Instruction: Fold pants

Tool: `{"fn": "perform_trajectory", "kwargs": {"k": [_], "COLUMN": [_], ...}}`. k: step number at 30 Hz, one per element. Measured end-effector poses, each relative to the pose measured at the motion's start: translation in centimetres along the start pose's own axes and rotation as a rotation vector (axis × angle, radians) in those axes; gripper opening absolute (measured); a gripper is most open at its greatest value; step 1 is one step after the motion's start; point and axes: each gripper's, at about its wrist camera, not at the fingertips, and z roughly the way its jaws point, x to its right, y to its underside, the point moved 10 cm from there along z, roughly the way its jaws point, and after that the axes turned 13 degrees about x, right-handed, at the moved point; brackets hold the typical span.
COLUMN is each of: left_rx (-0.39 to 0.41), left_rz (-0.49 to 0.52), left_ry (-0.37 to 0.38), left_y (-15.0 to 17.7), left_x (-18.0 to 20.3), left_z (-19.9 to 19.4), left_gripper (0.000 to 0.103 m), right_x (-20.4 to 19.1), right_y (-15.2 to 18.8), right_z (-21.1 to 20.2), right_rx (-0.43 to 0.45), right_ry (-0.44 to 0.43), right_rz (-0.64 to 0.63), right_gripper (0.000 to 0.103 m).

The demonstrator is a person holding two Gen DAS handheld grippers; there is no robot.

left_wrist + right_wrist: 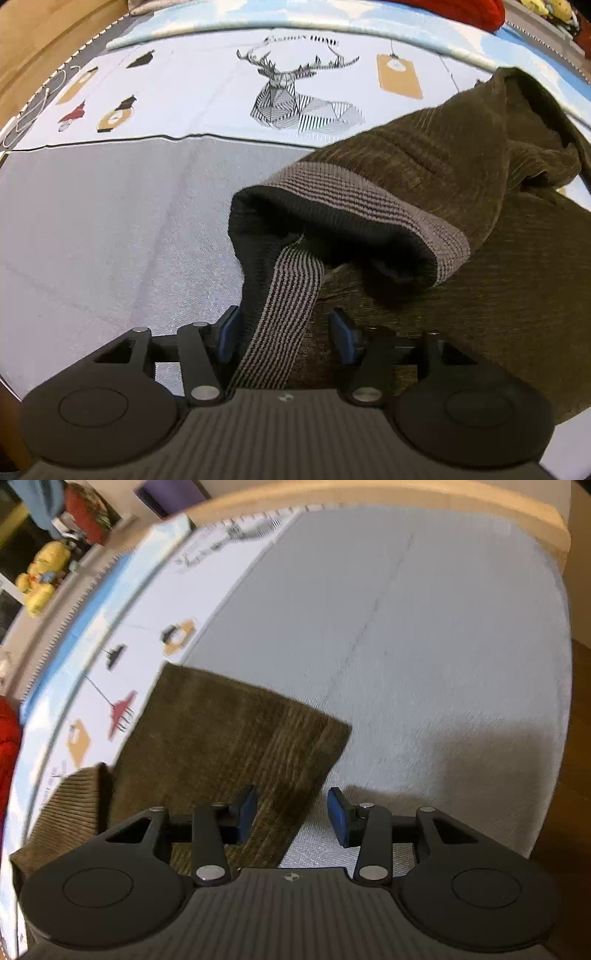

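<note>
Olive-brown corduroy pants (461, 206) lie bunched on the bed, waist end toward me, with a grey-and-black striped waistband (369, 206). A stretch of that waistband (284, 317) runs between the fingers of my left gripper (284, 332), whose jaws stand apart around it without pinching. In the right wrist view a pant leg (229, 738) lies flat with its hem away from me. My right gripper (291, 812) is open over the leg's right edge, its left pad (246, 812) above the cloth, the right one over the sheet.
The bed has a grey sheet (110, 240) and a white printed panel with a deer head (288, 96). A red garment (461, 11) lies at the far edge. A wooden bed frame (406, 502) and yellow toys (44, 572) show beyond.
</note>
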Motion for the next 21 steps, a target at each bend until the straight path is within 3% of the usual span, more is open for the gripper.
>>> {"fn": "perform_trajectory", "kwargs": {"k": [4, 5, 6, 8, 12, 17, 21], "left_rx": [-0.021, -0.021, -0.021, -0.022, 0.006, 0.071, 0.060], "left_rz": [0.038, 0.045, 0.049, 0.057, 0.116, 0.143, 0.127], "left_ry": [-0.024, -0.031, -0.035, -0.048, -0.082, -0.004, 0.055], "left_y": [0.2, 0.2, 0.1, 0.0, -0.5, -1.0, -0.1], "left_x": [0.4, 0.5, 0.5, 0.5, 1.1, 2.6, 2.3], "left_z": [1.0, 1.2, 1.4, 1.8, 1.4, 0.2, -0.9], "left_gripper": [0.060, 0.060, 0.060, 0.055, 0.032, 0.027, 0.025], "right_x": [-0.7, -1.2, -1.5, -1.5, -0.2, 3.3, 5.1], "right_y": [0.0, 0.0, 0.1, -0.1, -1.7, -2.3, -2.2], "right_z": [1.0, 1.1, 1.2, 1.1, -0.5, -3.2, -4.9], "right_rx": [0.020, 0.028, 0.027, 0.035, 0.103, 0.146, 0.150], "right_ry": [0.039, 0.040, 0.040, 0.044, 0.072, 0.191, 0.250], "right_rz": [-0.054, -0.096, -0.123, -0.131, -0.066, 0.003, 0.012], "right_gripper": [0.041, 0.032, 0.011, 0.008, 0.006, 0.005, 0.005]}}
